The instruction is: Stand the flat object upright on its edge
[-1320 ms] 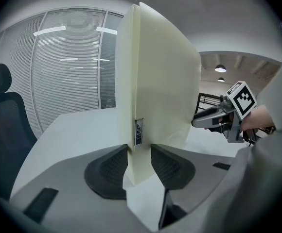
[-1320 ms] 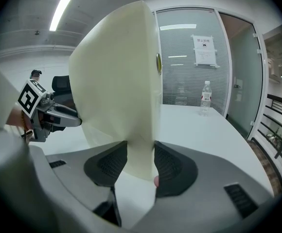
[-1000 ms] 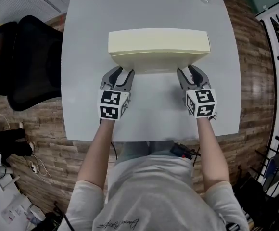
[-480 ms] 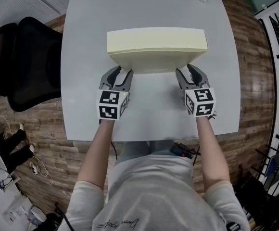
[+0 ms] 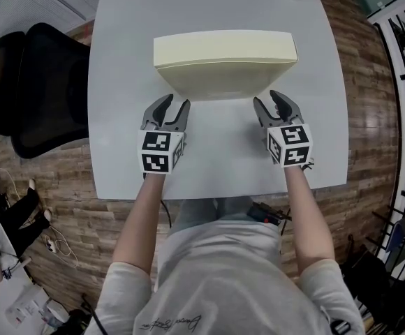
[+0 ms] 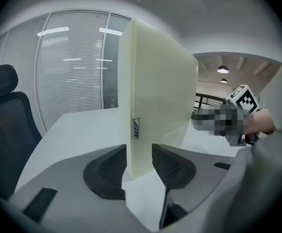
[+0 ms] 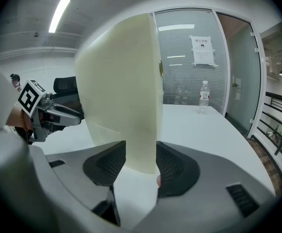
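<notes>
Fingers (image 6: 104,171) of left gripper (image 5: 173,105), right gripper (image 5: 271,100) just opened, straddling upright board (image 5: 223,51).

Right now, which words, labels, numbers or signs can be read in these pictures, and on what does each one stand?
Nothing is legible.
Paper sign on the glass wall: too small to read.
Small label on the cream panel, on its edge: blurred.
Script print on the shirt: blurred.
Bottle, its label: too small.

Office: swivel chair (image 5: 38,89), glass partitions (image 7: 194,67)
</notes>
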`<state>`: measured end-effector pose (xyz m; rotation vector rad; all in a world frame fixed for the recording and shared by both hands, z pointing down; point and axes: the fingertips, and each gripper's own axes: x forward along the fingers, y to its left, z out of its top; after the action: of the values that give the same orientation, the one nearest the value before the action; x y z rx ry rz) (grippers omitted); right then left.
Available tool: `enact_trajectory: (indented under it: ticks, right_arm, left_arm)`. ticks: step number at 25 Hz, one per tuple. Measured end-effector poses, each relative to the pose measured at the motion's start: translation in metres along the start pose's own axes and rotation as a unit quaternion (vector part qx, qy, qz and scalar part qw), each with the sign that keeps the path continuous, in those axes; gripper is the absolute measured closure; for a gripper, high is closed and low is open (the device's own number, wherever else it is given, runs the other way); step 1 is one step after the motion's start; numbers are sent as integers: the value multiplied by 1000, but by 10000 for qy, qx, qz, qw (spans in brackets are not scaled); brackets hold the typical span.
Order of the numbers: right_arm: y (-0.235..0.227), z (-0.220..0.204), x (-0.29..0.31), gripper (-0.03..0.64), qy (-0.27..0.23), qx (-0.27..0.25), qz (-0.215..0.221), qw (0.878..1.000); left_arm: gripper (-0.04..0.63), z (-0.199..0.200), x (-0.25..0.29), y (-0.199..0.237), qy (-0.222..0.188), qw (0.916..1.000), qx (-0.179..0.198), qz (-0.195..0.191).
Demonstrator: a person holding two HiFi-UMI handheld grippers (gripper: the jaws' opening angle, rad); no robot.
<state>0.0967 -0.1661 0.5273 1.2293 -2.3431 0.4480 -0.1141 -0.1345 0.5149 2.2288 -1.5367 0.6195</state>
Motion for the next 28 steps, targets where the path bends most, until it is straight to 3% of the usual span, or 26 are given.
enact_trajectory:
  ticks: [9,17,28]
  right_arm:
    - [21,-7,-14,454,-12,2,54,10000]
    - [40,-9,-33,563,67,85,169,9998]
    - [68,-17,-72,592,255,81,449,9986]
  left_arm:
    - [453,-2,-17,-9,-94,9999,8,-61]
    - [579,-7,-38,-29,-105,9994,149,-285]
    - [584,-11,-78,-50,-281,9978,-85,-587]
